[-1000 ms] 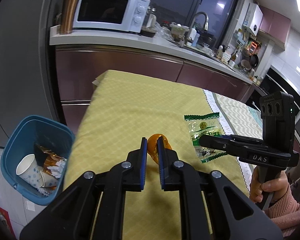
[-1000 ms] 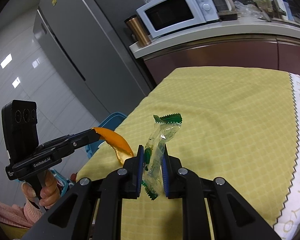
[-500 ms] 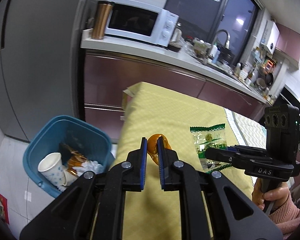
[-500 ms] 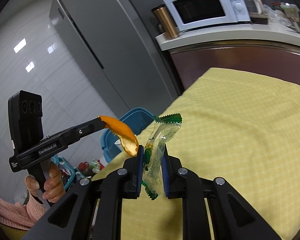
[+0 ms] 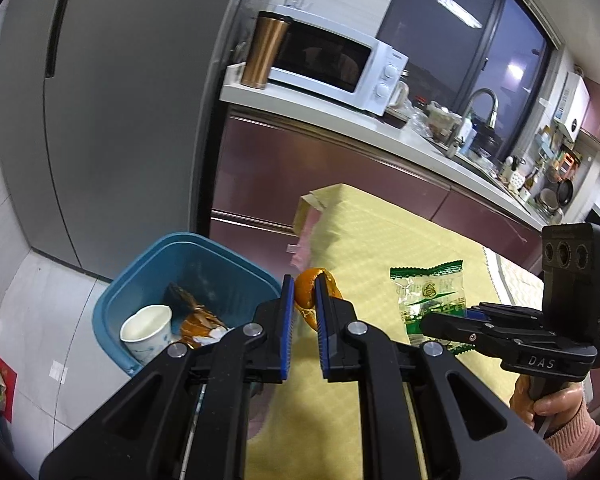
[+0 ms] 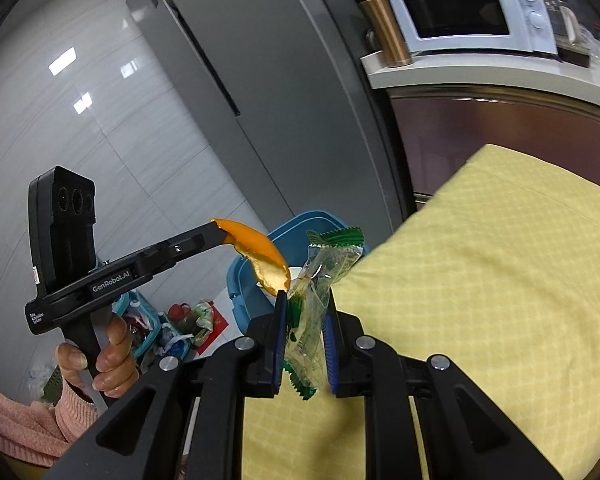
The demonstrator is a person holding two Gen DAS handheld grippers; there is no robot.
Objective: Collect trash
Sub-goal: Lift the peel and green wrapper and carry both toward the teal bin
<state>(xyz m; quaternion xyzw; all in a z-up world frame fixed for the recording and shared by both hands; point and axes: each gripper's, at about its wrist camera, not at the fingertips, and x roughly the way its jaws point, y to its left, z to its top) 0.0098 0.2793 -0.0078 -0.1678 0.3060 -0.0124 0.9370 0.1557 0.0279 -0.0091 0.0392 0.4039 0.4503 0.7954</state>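
An orange peel [image 5: 313, 294] hangs pinched between the blue pads of the left gripper [image 5: 303, 312], held up over the corner of the worktop [image 5: 380, 248] right by the blue bin [image 5: 148, 276]. Just beside it, the right gripper [image 6: 305, 334] is clamped on a green and clear snack wrapper [image 6: 320, 276]; its printing is too small to read. The side of the left gripper reads "GenRobot.AI", the right one "DAS". The bin stands on the floor against the worktop's near edge, with a paper cup [image 5: 146, 330] and crumpled wrappers inside and its mouth open from above. The yellow checked cloth under both grippers lies bare. A white microwave [image 5: 332, 68] and a copper tumbler [image 5: 265, 52] sit on the counter behind.
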